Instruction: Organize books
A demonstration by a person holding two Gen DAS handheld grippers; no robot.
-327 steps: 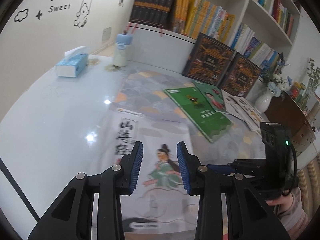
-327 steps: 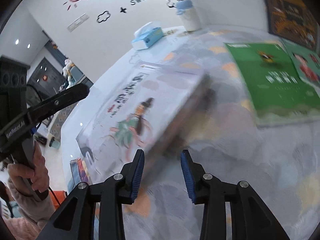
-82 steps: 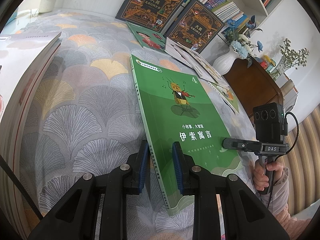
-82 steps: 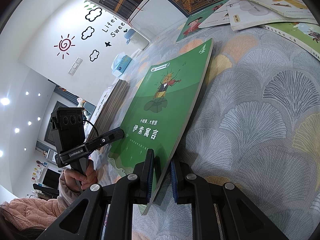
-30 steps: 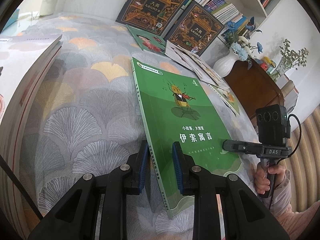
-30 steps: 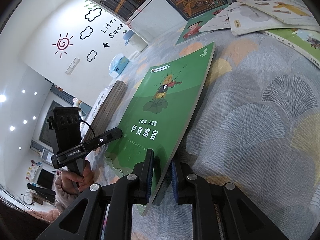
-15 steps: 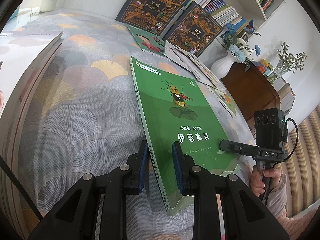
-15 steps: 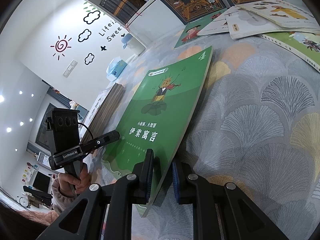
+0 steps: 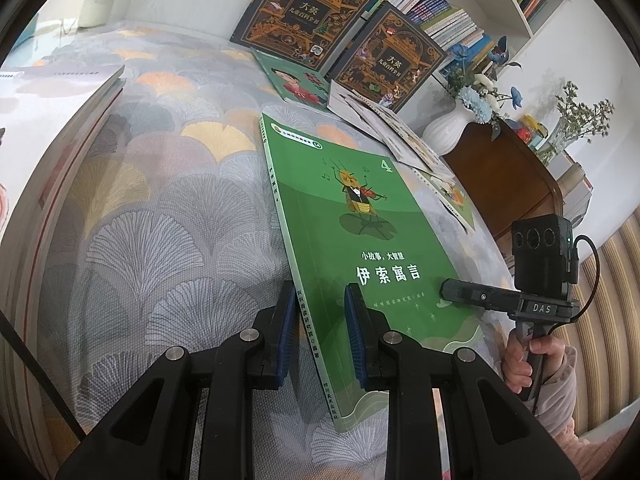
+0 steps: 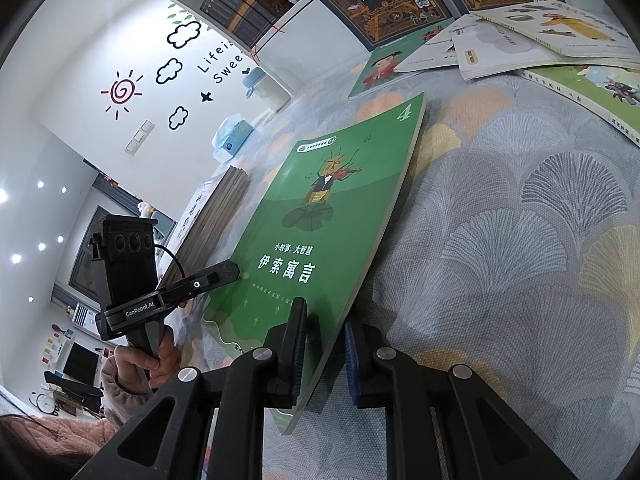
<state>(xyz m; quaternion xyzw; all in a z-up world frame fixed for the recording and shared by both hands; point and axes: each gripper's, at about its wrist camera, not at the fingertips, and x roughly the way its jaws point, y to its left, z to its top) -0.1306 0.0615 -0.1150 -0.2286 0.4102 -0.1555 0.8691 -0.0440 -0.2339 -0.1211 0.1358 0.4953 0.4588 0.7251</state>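
Between both pairs of tongs, the green book [image 9: 360, 216] reads "伊索寓言", with "小故事, 大智慧" above it and a "4" in its far corner. The right tongs' handle [image 9: 540, 309] says "DAS"; the left tongs' handle [image 10: 140, 309] says "GenRobot.AI". Far beyond, the wall [image 10: 216, 60] reads "Lifeis Sweet", and the two dark books [image 9: 308, 12] read "大英".

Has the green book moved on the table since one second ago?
No. In the left wrist view the green book keeps the same place against the two dark books leaning on the shelf, with both jaws shut on its near edge.
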